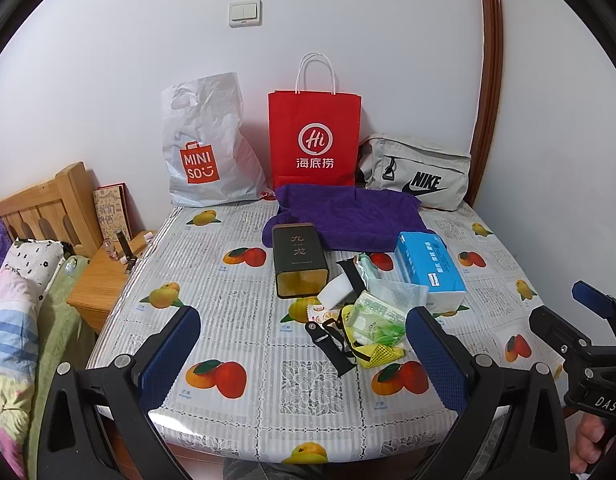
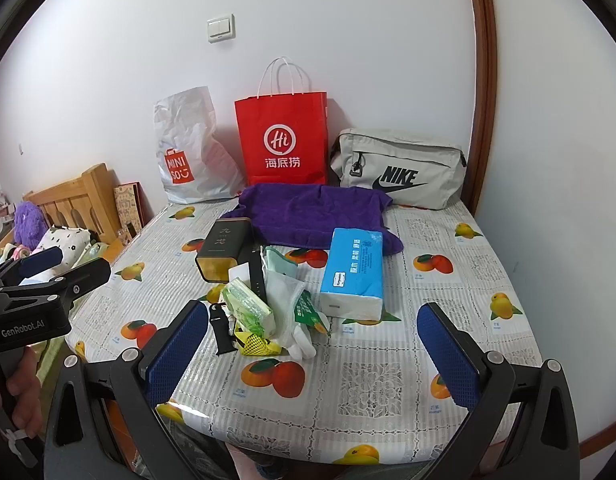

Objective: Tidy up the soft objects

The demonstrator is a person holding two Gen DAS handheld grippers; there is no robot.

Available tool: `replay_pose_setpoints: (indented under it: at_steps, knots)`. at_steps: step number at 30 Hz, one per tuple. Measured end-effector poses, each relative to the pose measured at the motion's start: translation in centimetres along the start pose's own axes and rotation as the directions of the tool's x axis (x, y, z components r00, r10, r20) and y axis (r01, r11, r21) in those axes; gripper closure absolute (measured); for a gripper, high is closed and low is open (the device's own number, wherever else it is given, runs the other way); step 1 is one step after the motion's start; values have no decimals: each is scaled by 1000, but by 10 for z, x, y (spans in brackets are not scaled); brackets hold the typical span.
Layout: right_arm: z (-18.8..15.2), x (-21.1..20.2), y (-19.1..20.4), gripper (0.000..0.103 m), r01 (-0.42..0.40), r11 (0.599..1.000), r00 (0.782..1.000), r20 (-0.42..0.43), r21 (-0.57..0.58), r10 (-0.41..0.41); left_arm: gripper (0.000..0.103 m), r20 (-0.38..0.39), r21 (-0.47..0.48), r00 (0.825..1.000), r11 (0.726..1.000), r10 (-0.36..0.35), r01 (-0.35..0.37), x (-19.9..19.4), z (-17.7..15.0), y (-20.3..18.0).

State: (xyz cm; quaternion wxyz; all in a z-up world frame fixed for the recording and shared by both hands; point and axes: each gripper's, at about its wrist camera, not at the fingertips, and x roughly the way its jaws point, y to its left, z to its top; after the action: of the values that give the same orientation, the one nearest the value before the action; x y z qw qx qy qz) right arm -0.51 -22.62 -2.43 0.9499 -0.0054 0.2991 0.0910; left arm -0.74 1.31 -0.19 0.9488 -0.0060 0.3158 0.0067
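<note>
1. Both of your tools sit low at the near edge of the bench point(image 1: 243, 280), at 6 o'clock from the clutter. The left tool point(image 1: 303, 344) has its blue pads spread wide with nothing between them; the right tool point(image 2: 312, 344) is spread the same way and empty.

2. The soft things lie mostly in one heap at mid-bench: a white mesh pouch point(image 2: 283, 292), a green wipes pack point(image 2: 247, 306), a yellow net point(image 2: 255, 344) and a black watch strap point(image 2: 221, 330), touching or overlapping one another. Judging by that tangle, you will likely have to lift pieces off one at a time.

3. The blue tissue pack point(image 2: 354, 272) lies just beside the heap at 3 o'clock, with its far end touching the purple towel point(image 2: 308, 216). The towel is spread flat at 12 o'clock.

4. A dark tin point(image 2: 223, 250) lies on its side at 10 o'clock from the heap; it looks rigid, so probably not yours to sort.

5. Against the wall at 12 o'clock stand a white Miniso bag point(image 2: 187, 160), a red paper bag point(image 2: 281, 140) and a grey Nike pouch point(image 2: 396, 172). They seem set there as receptacles, though which takes what cannot be told.
</note>
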Motion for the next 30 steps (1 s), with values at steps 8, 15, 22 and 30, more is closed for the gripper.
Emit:
replay_pose_setpoints:
  at_steps: [8, 15, 22, 30]
  knots:
    - [1, 0, -1, 0, 0, 1000, 1000, 1, 0, 0, 0, -2, 1, 1000, 1000, -6, 6, 0, -2, 1]
    - [2, -1, -3, 0, -4, 1000, 1000, 4, -2, 4, 0, 2, 0, 1000, 1000, -19, 19, 1, -1, 0]
    - [-1, 2, -5, 0, -14, 1000, 1000, 2, -8, 14, 0, -31, 3, 999, 1000, -22, 22, 15, 0, -4]
    - [-9, 21, -7, 0, -19, 1000, 999, -37, -6, 19, 0, -115, -2, 992, 999, -51, 51, 51, -11, -1]
